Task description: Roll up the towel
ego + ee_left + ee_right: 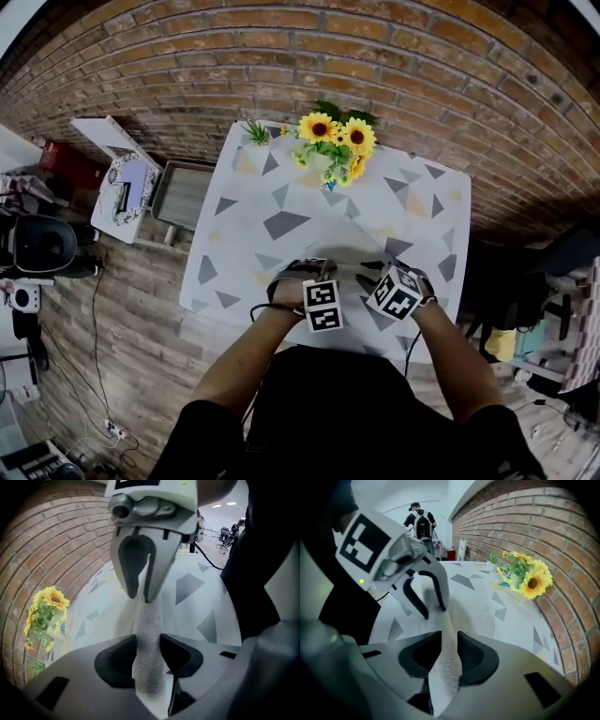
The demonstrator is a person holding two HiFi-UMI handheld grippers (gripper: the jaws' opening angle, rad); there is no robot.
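Head view: a worktop under a white cloth printed with grey triangles [281, 202] stands against a red brick wall [394, 56]. A bunch of yellow sunflowers [336, 141] sits at 12 o'clock on its far edge, with a small green potted plant [256, 131] just beside it at 9 o'clock. Both tools work at the near edge, around 6 o'clock. The left gripper [309, 266] and the right gripper [373, 274] are close together and point steeply down at the cloth, each topped by its marker cube.

Left gripper view: a pale grey, nubby terry towel [149, 658] runs as a narrow folded strip straight through the gap between this gripper's black pads. The jaws are clamped on it, with the fabric touching both pads. The strip continues toward 12 o'clock, where it passes between the right gripper's jaws (seen tips-down from the other side). The sunflowers lie at 9 o'clock.

Right gripper view: the same towel fills the gap between this gripper's pads, so these jaws are pinched on it too. From there it stretches toward 11 o'clock, into the left gripper's jaws. The rest of the towel lies on the cloth beyond. The sunflowers are at 2 o'clock, and a person with a dark backpack [420, 520] stands far off at 12 o'clock.
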